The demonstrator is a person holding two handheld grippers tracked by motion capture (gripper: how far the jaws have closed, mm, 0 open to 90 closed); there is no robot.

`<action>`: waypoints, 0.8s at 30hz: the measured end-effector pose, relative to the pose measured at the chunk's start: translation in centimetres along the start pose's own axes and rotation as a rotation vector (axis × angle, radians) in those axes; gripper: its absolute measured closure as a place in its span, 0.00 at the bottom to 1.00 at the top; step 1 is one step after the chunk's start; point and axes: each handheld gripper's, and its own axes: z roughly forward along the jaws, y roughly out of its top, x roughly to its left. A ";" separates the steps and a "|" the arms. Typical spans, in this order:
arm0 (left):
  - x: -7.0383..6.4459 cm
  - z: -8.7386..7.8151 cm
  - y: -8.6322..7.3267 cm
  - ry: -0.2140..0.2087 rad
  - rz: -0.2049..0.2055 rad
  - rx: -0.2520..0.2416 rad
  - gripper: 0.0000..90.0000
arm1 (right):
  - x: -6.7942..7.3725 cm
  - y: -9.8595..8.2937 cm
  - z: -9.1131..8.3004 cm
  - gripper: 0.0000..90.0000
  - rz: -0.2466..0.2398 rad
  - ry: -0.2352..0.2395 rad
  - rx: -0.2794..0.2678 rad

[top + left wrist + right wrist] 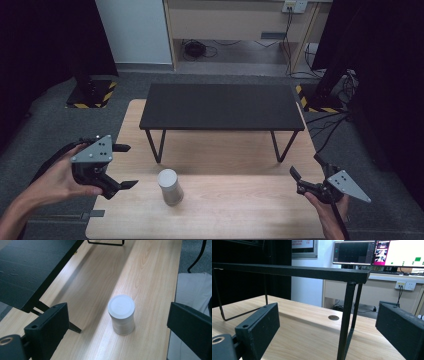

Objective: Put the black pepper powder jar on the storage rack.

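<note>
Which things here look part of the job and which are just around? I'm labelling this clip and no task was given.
Likely in play:
- white cylinder, upright on the wooden table
- left gripper, open, aimed at it
- right gripper, open

Just around:
- black raised shelf
- cables on the floor
- monitors

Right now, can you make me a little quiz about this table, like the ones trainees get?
1. True or false: the white can lies on its side.
2. Which gripper is nearer the can: A) left gripper B) right gripper?
3. Fill in: the can stands on the wooden table, in front of the black ____.

Key: 1. False, it stands upright. 2. A; the left gripper view looks straight at the can, and both grippers are open and hold nothing. 3. Bench.
</note>
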 end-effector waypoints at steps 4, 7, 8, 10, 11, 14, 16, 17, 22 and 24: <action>0.1 0.7 0.4 -0.007 0.007 0.035 0.04 | 0.0 0.0 0.0 0.06 -0.001 0.001 0.000; 0.1 1.0 0.5 -0.011 0.011 0.047 0.04 | 0.0 0.0 0.1 0.06 -0.002 0.004 0.001; 0.1 1.3 0.8 -0.010 0.021 0.068 0.04 | 0.0 0.0 0.1 0.06 -0.003 0.004 0.002; 0.2 1.5 0.9 -0.015 0.020 0.072 0.04 | 0.0 0.0 0.1 0.06 -0.003 0.005 0.002; 0.3 1.9 1.0 -0.017 0.018 0.079 0.04 | 0.0 0.0 0.1 0.06 -0.002 0.005 0.002; 0.3 2.2 1.1 -0.020 0.018 0.090 0.04 | 0.0 0.0 0.1 0.06 -0.002 0.006 0.002; 0.4 2.9 1.4 -0.025 0.021 0.104 0.04 | 0.0 0.0 0.1 0.06 -0.002 0.008 0.002; 0.4 2.9 1.4 -0.025 0.021 0.104 0.04 | 0.0 0.0 0.1 0.06 -0.002 0.008 0.002; 0.5 4.5 2.2 -0.036 0.033 0.151 0.04 | -0.1 0.0 0.1 0.06 0.000 0.013 0.003; 0.7 5.2 2.7 -0.042 0.036 0.175 0.04 | -0.1 0.0 0.1 0.06 0.000 0.013 0.003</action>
